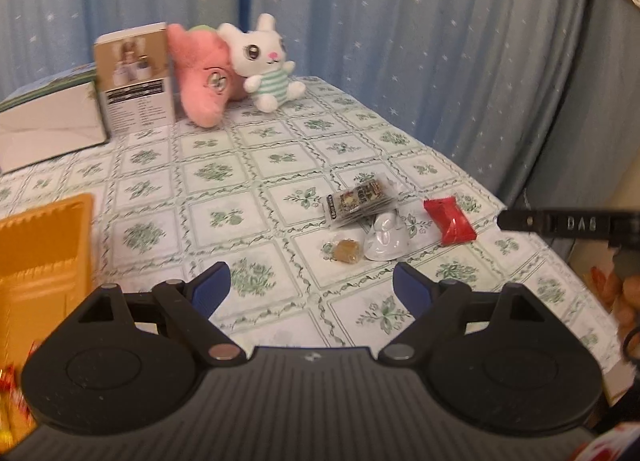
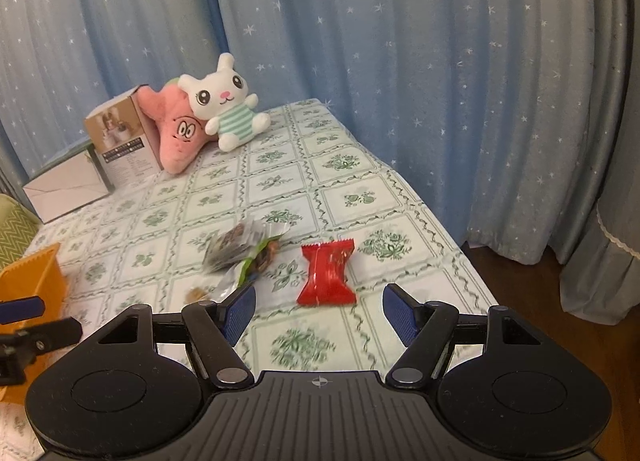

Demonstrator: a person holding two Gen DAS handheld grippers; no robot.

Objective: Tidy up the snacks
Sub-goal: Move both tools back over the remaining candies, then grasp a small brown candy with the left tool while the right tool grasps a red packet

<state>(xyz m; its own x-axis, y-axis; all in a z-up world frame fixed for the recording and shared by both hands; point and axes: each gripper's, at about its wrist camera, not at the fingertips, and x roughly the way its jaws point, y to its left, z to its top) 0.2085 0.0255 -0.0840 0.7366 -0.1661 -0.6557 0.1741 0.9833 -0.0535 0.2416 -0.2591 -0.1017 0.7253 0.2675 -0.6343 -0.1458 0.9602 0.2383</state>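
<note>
A red snack packet (image 2: 327, 274) lies on the tablecloth just ahead of my right gripper (image 2: 319, 307), which is open and empty. It also shows in the left wrist view (image 1: 450, 220). Left of it lie a dark printed snack bag (image 1: 360, 200), a white packet (image 1: 386, 239) and a small brown candy (image 1: 346, 251). My left gripper (image 1: 311, 288) is open and empty, nearer than these snacks. An orange tray (image 1: 42, 257) stands at the left; it also shows in the right wrist view (image 2: 34, 275).
A white bunny plush (image 2: 224, 111), a pink star plush (image 2: 180, 133) and a brown box (image 2: 120, 141) stand at the table's far end, beside a white box (image 1: 48, 129). Blue star curtains hang behind. The table's right edge (image 2: 452, 245) drops to a wooden floor.
</note>
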